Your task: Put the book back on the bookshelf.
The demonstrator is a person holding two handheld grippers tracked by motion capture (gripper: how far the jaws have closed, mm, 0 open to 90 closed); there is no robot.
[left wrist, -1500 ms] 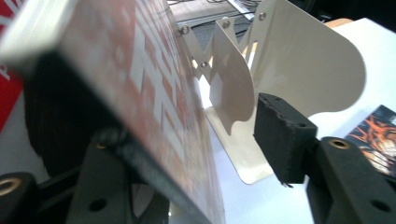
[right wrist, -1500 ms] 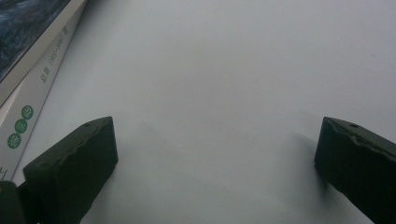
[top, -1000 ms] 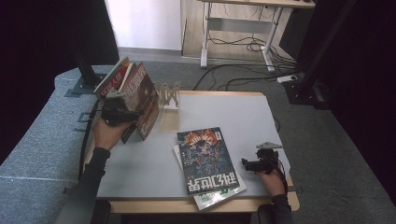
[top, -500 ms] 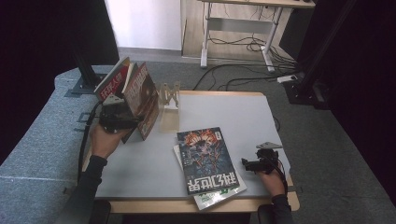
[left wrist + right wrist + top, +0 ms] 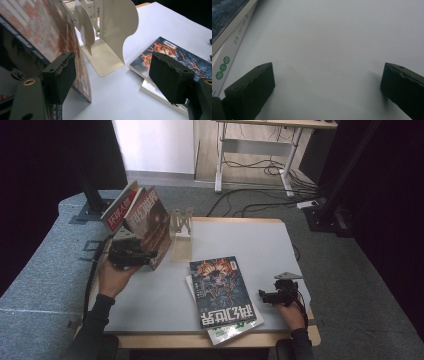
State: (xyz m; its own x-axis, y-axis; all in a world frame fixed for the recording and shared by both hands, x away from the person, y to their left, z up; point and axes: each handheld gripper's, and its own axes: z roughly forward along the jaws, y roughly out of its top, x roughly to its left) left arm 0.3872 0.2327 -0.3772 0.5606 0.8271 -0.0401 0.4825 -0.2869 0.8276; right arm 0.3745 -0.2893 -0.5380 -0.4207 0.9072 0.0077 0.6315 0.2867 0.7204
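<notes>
Two magazines lean upright at the table's left, a red one point(image 5: 119, 210) behind a brown-orange one point(image 5: 150, 222) point(image 5: 37, 32), beside a cream metal bookend point(image 5: 181, 232) point(image 5: 112, 27). My left gripper point(image 5: 145, 256) point(image 5: 112, 80) stands open at the brown magazine's lower edge. Its jaws have just been opening; the left pad sits beside the cover without gripping it. A dark comic magazine point(image 5: 222, 290) point(image 5: 170, 50) lies flat on a white-and-green one point(image 5: 235, 330) point(image 5: 229, 47). My right gripper point(image 5: 265, 295) point(image 5: 327, 85) rests open on bare table to their right.
The white table point(image 5: 250, 240) has a wooden rim. A dark stand point(image 5: 92, 200) rises off its left side over grey floor. A desk with cables point(image 5: 260, 165) stands behind the table.
My left gripper has drawn back a little toward the near side, away from the leaning magazines. The right gripper has stayed put.
</notes>
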